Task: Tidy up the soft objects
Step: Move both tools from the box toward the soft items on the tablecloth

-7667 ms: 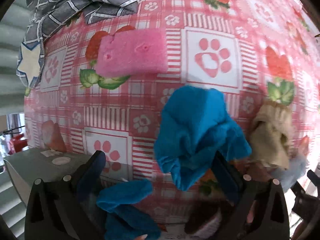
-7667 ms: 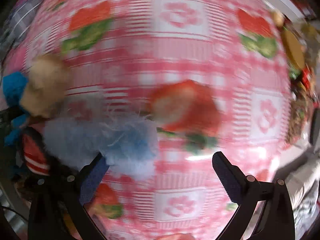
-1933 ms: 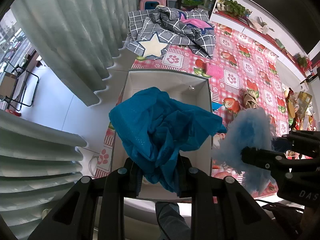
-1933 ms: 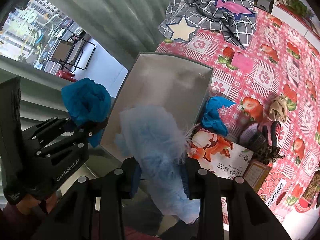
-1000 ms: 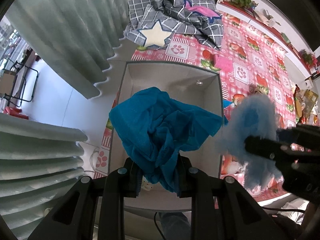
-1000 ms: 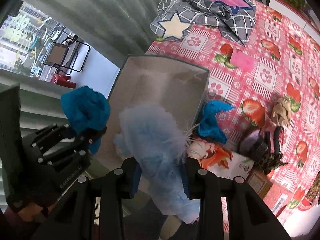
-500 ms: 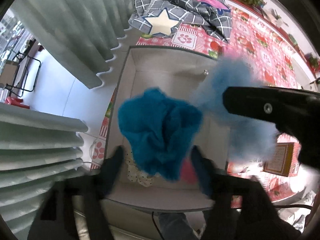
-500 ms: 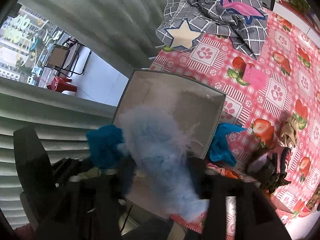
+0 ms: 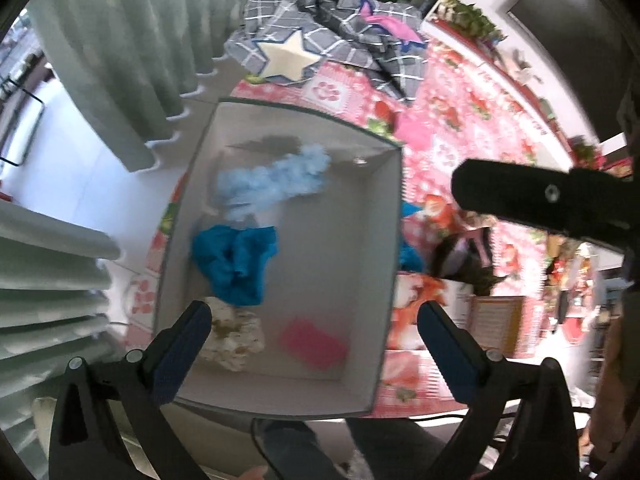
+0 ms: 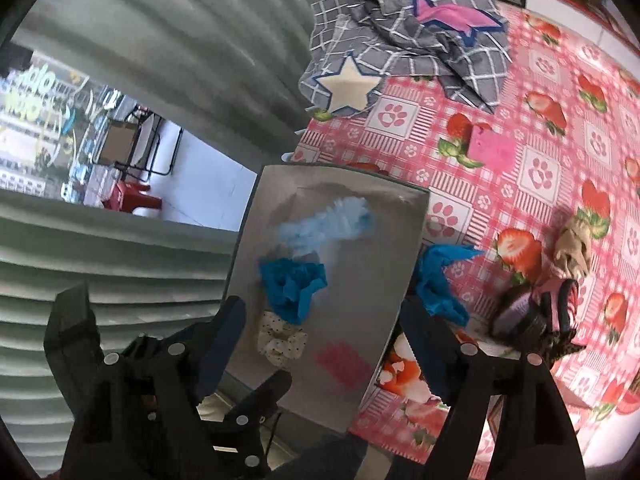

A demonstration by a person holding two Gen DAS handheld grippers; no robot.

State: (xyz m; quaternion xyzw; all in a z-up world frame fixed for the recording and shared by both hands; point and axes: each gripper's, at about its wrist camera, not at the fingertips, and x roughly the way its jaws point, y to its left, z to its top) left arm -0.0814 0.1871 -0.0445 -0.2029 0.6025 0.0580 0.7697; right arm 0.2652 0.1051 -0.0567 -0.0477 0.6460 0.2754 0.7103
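A grey open box [image 9: 384, 264] [image 10: 404, 272] stands below both grippers. Inside lie a teal cloth [image 9: 234, 266] [image 10: 292, 284], a fluffy light-blue piece [image 9: 276, 182] [image 10: 328, 218], a white dotted scrunchie [image 9: 232, 338] [image 10: 280, 342] and a pink sponge [image 9: 314, 344] [image 10: 344, 362]. My left gripper [image 9: 314, 326] is open and empty above the box. My right gripper [image 10: 320, 320] is open and empty above it too; it also shows at the right of the left wrist view [image 9: 540, 196].
On the pink strawberry tablecloth [image 10: 540, 168] lie another teal cloth [image 10: 436, 280], a pink sponge [image 10: 490, 148], a beige cloth [image 10: 574, 248], a dark pile [image 10: 536, 320] and a grey checked blanket with stars [image 10: 404, 44]. A curtain [image 10: 180, 40] hangs at the left.
Both grippers have opened. The teal cloth has dropped from the left one and the fluffy light-blue piece from the right one into the box.
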